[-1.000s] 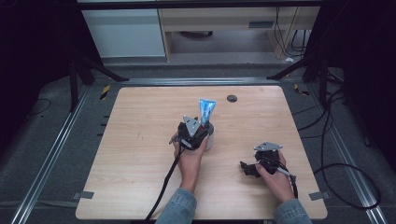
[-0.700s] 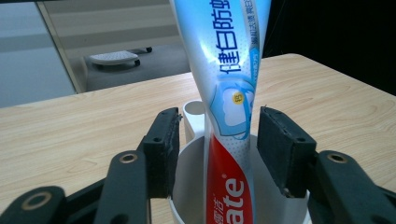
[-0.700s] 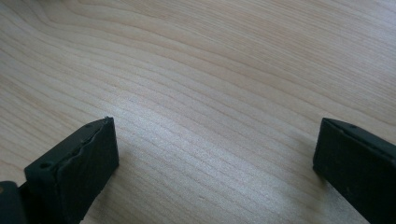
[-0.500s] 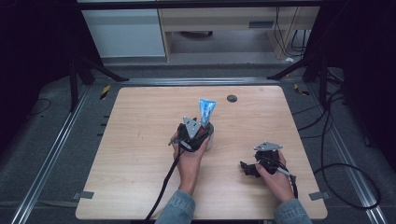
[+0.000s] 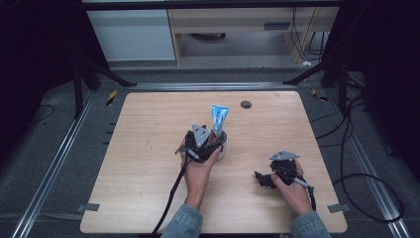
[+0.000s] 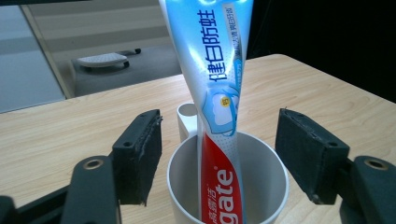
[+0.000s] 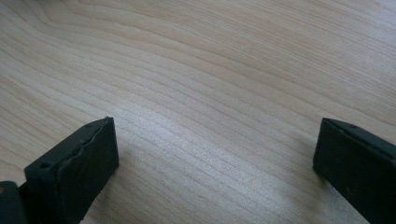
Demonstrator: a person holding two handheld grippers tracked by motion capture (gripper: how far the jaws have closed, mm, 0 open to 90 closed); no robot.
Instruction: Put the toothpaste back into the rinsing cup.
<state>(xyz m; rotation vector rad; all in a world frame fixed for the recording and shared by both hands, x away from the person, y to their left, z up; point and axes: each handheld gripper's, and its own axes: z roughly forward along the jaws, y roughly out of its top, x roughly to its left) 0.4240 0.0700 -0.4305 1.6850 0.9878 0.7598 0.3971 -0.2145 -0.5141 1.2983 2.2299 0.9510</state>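
Observation:
A blue, white and red toothpaste tube [image 6: 219,93] stands upright in a white cup [image 6: 266,186] near the middle of the table; both also appear in the high view, tube [image 5: 218,118] and cup [image 5: 221,147]. My left gripper [image 6: 219,154] is right at the cup, its jaws spread on either side of the tube with clear gaps, pads off it; they have just been opening. In the high view the left gripper [image 5: 202,144] sits against the cup's near side. My right gripper [image 7: 215,158] hovers open over bare wood, to the right near the table's front [image 5: 267,179].
The wooden table [image 5: 148,148] has a small dark round grommet [image 5: 246,104] near its far edge. Cables trail from both grippers toward the front edge. Dark stands and a shelf unit lie beyond the table.
The left gripper's jaws have spread apart around the tube, which stays standing in the cup. The right hand has kept still.

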